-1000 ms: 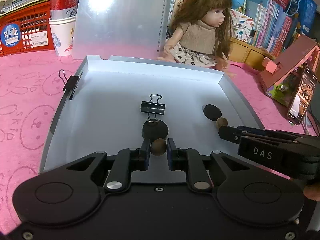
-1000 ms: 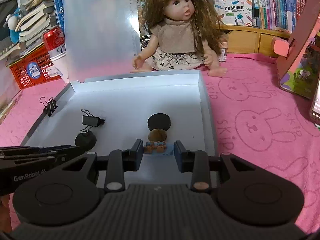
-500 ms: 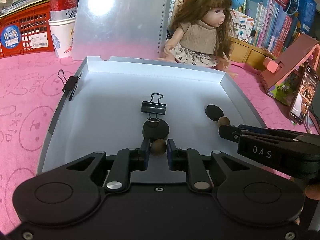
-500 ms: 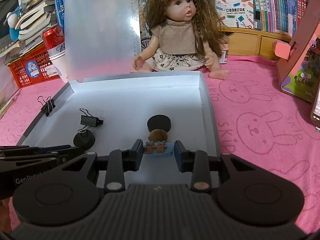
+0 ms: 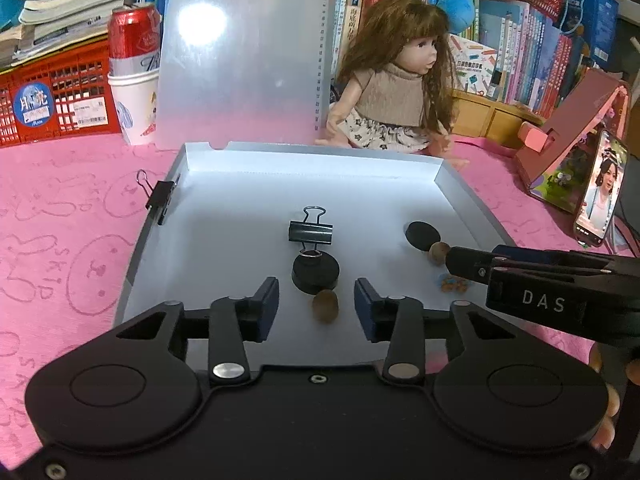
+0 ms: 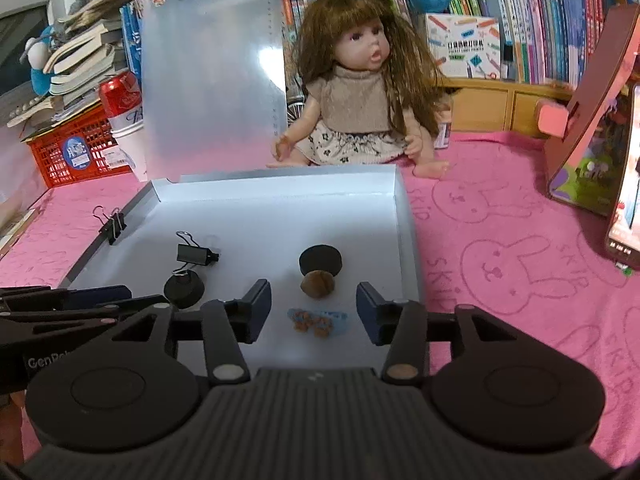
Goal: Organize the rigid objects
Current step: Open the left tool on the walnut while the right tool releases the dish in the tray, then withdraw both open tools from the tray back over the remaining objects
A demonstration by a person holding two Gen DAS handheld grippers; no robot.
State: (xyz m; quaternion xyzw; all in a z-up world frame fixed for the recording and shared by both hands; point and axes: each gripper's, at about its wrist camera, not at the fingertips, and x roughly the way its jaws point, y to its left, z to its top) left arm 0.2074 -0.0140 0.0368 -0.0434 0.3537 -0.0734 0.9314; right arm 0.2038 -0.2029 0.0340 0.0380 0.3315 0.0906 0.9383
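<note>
Both tools had just been opening over the shallow white tray (image 5: 460, 188) on the pink tabletop (image 5: 60, 216). The left tool (image 5: 316, 304) stood moderately wide, its pads clear of the brown nut (image 5: 326, 306) lying between them on the tray floor, just beside a black round disc (image 5: 316, 274). The right tool (image 6: 314, 306) stood wider, empty, with a small blue-and-orange piece (image 6: 316, 320) between its jaws and a second nut (image 6: 318, 284) against another black disc (image 6: 321, 261) just ahead. The release looked complete; the sound way on, I judged, was to draw each tool back without nudging the nuts, which would roll easily. A black binder clip (image 5: 310, 232) lay mid-tray and another (image 5: 160, 196) gripped the left rim. Readable writing: "DAS" on the right tool's side (image 5: 544, 302), "SKIP" on the rabbit-print cloth, part of "GenRobot" on the left tool's side (image 6: 44, 362)
</note>
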